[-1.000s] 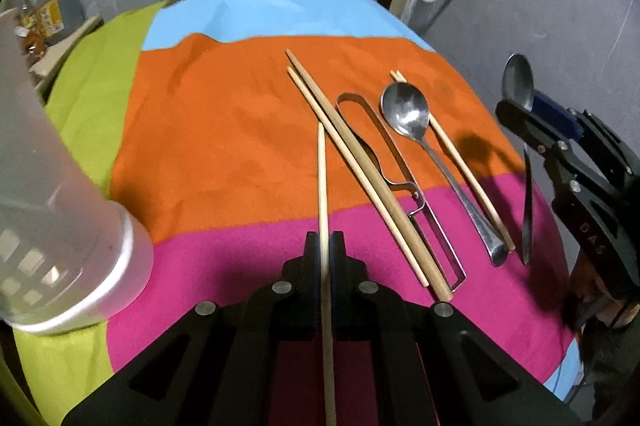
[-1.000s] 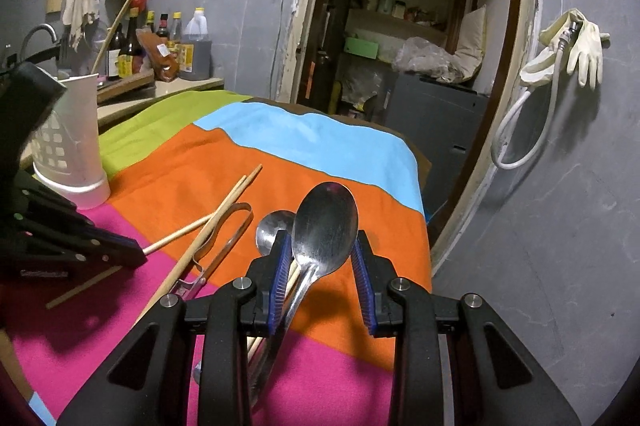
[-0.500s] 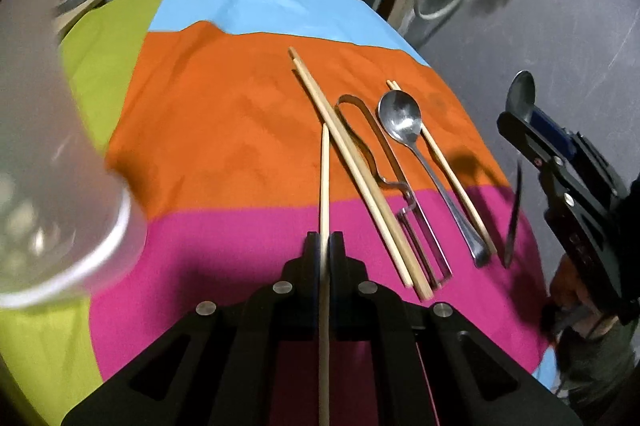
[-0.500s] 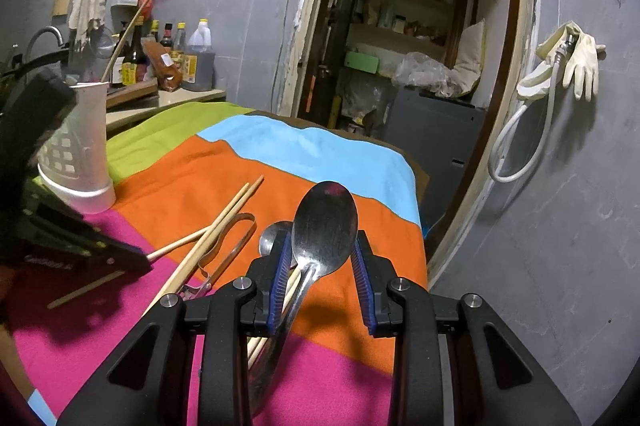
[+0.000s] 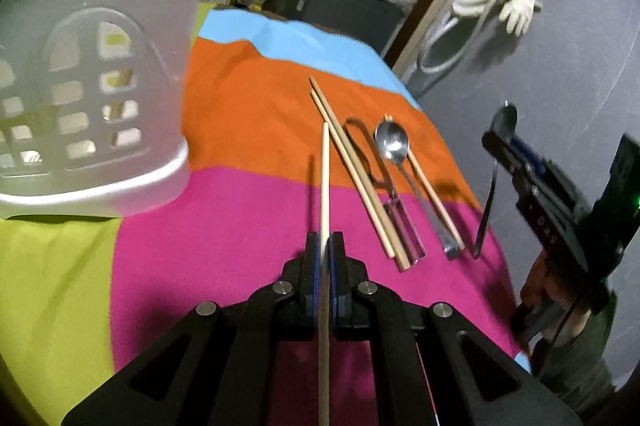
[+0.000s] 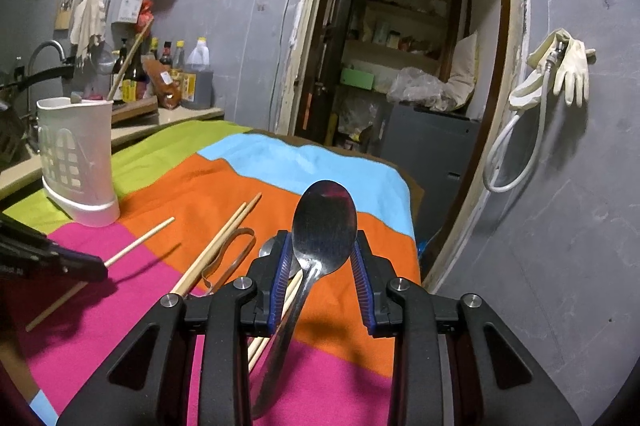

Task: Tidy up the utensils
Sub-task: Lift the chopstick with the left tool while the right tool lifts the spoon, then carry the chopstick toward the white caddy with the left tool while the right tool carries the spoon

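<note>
My left gripper [image 5: 324, 246] is shut on a wooden chopstick [image 5: 325, 178] and holds it above the cloth, pointing forward. The white slotted utensil holder [image 5: 92, 86] stands close at the left; it also shows in the right wrist view [image 6: 76, 162] with one chopstick standing in it. My right gripper [image 6: 322, 258] is shut on a steel spoon [image 6: 325, 226], bowl up, handle hanging down. On the cloth lie a pair of chopsticks [image 5: 356, 170], a metal peeler [image 5: 384, 194], a second spoon [image 5: 394, 146] and another chopstick [image 5: 430, 192].
The table is covered by a striped cloth [image 5: 240, 106] of green, pink, orange and blue. My right gripper shows at the right edge of the left wrist view [image 5: 516, 154]. Bottles [image 6: 176, 74] stand on a counter behind the holder. A doorway [image 6: 400, 66] lies beyond the table.
My left gripper has risen and tilted up with the chopstick; the holder now appears upright and larger at the left. The right gripper has lifted slightly with the spoon.
</note>
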Motion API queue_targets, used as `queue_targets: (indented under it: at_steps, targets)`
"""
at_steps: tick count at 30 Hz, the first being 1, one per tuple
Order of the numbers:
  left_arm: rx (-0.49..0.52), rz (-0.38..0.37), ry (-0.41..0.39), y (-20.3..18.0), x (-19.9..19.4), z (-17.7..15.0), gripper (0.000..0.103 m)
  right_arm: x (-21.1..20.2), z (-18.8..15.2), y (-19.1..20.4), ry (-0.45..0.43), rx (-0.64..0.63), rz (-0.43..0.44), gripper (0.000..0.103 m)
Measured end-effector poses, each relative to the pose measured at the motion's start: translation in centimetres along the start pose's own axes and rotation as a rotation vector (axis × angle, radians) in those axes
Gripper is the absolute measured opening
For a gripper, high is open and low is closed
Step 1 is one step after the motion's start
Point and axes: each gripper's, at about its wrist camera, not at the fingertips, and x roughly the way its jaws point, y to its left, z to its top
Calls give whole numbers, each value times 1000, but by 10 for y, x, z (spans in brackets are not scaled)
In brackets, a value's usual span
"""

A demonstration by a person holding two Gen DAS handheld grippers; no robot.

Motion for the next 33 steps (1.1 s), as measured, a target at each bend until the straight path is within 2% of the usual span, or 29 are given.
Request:
queue_targets:
  at_steps: [4, 7, 12, 18, 19, 20, 21, 30, 33]
  targets:
    - [-7, -71, -78, -1, -15, 1, 2, -2, 0, -1, -14, 7, -2, 27]
    - [-2, -91, -120, -4, -22, 2, 2, -4, 0, -1, -23, 6, -12, 27]
    - [9, -77, -190, -6, -36, 4, 2, -10, 1, 2, -55, -4, -28, 27]
    - [47, -37, -339, -12, -57, 7, 2, -16, 3, 3, -90, 0, -27, 27]
    - [51, -30, -357, -13, -60, 8, 2, -17, 3, 3, -98, 4, -27, 26]
    - [57, -23, -371, -13, -62, 8, 2, -17, 4, 4, -103, 5, -28, 16]
    - [61, -18, -380, -14, -63, 9, 2, -17, 5, 4, -105, 3, -35, 3]
    - [55, -18, -369, -11, -61, 3, 2, -9, 5, 7, -69, -3, -20, 3]
    - [60, -10, -333, -13, -56, 7, 2, 6, 6, 0, 21, 18, 0, 6]
